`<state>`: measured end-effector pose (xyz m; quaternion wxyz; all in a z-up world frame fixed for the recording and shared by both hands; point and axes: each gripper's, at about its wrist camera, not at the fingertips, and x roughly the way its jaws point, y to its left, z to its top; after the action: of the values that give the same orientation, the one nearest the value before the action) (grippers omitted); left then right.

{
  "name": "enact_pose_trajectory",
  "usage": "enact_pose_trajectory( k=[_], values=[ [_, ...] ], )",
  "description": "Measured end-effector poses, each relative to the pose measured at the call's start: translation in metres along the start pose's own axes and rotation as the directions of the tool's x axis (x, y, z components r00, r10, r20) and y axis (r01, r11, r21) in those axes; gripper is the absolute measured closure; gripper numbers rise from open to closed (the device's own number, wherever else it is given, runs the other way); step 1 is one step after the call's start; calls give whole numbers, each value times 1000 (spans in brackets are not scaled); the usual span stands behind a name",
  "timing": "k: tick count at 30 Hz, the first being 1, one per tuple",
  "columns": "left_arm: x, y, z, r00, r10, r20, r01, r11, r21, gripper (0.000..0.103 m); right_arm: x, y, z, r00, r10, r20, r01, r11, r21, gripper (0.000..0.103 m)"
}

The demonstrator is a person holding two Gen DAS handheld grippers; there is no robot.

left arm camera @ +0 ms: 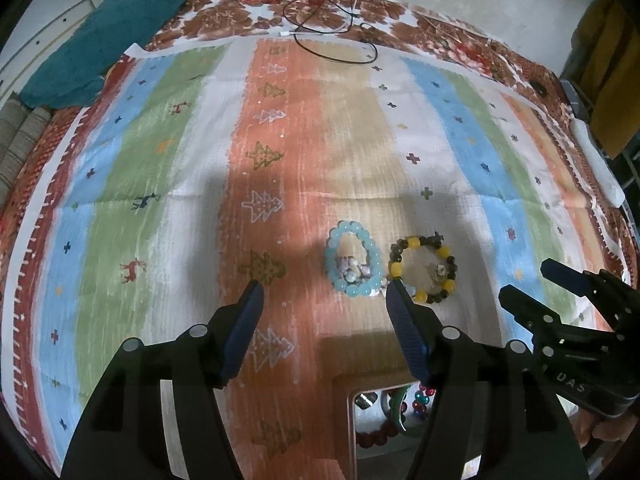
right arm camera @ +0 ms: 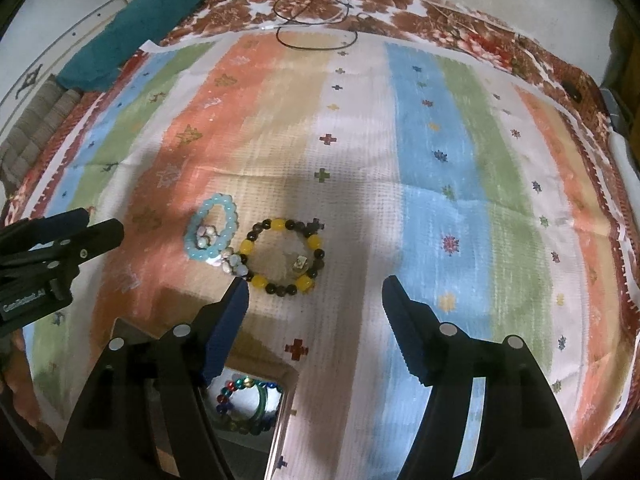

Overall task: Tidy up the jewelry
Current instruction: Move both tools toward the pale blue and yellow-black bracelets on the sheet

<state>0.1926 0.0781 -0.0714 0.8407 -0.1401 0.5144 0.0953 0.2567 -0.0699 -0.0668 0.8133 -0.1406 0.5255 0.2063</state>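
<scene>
Both the left gripper and the right gripper hung over the striped cloth with jaws spread, holding nothing. The blue bracelet lay touching the yellow bracelet, just beyond an open box of beads.

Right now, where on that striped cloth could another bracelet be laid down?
Bare cloth lies left of the light blue bracelet and right of the yellow-and-dark bracelet, on the blue and green stripes. It is crowded where those two nearly touch, and near the open box below them.
</scene>
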Motion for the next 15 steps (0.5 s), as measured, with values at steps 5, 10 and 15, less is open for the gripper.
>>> enact_pose_trajectory(
  k=[5,10,15],
  values=[
    [10,-5,6,1000,18,-9,-18,999,32,39,11,-2,5,1000,1,-17,-1,1000,2,34],
    [22,-4,11,999,28,-31,-26,999,47,39,20,-2,9,999,-1,-32,1,1000,0,34],
    [34,-5,15,998,32,-52,-29,998,64,39,29,-1,13,999,-1,-44,1,1000,-5,34]
  ],
)
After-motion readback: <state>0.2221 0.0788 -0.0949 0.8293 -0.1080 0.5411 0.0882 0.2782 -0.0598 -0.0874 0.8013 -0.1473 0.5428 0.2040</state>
